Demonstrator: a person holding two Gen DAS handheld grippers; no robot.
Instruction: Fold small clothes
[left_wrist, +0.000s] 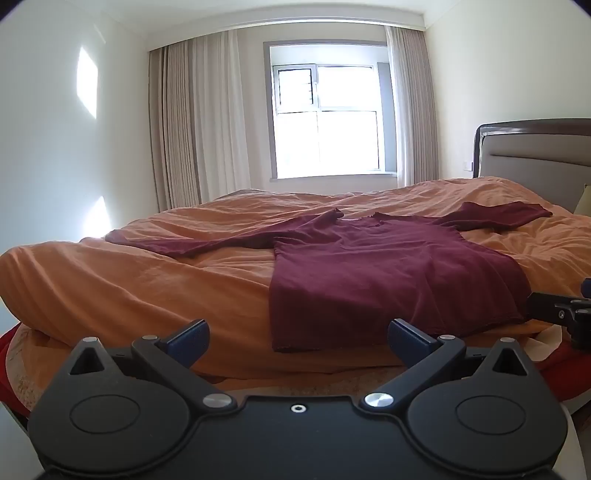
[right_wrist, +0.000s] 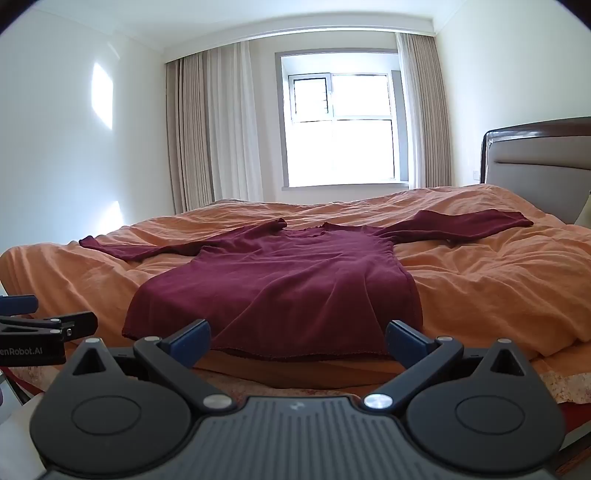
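A dark red long-sleeved top (left_wrist: 388, 273) lies spread flat on the orange bed cover (left_wrist: 129, 280), sleeves stretched out left and right, hem toward me. It also shows in the right wrist view (right_wrist: 280, 280). My left gripper (left_wrist: 297, 338) is open and empty, just short of the bed's near edge, left of the hem's middle. My right gripper (right_wrist: 297, 338) is open and empty, in front of the hem. The right gripper's side shows at the left wrist view's right edge (left_wrist: 565, 314); the left gripper's side shows at the right wrist view's left edge (right_wrist: 40, 328).
The bed (right_wrist: 498, 280) fills the room's middle, with a padded headboard (right_wrist: 539, 166) at the right. A window (right_wrist: 343, 129) with curtains (right_wrist: 210, 129) is behind. A red sheet edge (left_wrist: 11, 354) shows under the cover at the near left.
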